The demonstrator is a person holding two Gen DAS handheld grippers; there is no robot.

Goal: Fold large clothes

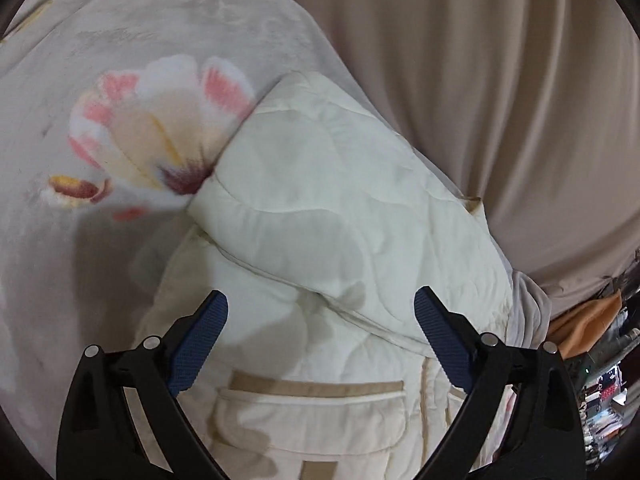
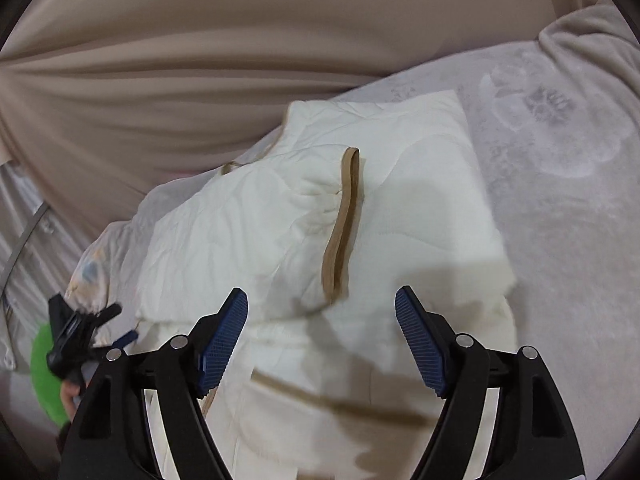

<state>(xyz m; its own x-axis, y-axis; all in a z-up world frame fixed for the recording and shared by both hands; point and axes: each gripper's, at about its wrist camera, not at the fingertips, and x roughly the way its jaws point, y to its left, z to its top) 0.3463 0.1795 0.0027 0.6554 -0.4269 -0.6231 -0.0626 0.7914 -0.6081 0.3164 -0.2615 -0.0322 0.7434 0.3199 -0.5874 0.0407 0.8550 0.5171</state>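
A cream quilted jacket (image 1: 320,220) with tan trim lies partly folded on a grey floral blanket (image 1: 100,60). A flap pocket with a tan band (image 1: 312,412) shows near the bottom of the left wrist view. My left gripper (image 1: 320,300) is open and empty, hovering just above the jacket. In the right wrist view the same jacket (image 2: 280,232) lies with a tan-edged fold (image 2: 344,228) on top. My right gripper (image 2: 320,300) is open and empty above it. The left gripper shows at the left edge (image 2: 76,332).
A beige curtain (image 1: 480,80) hangs behind the bed, and shows in the right wrist view (image 2: 160,60). A large pink flower print (image 1: 160,128) marks the blanket. Cluttered items (image 1: 600,360) stand off the bed's right edge. A green object (image 2: 44,376) sits at the left.
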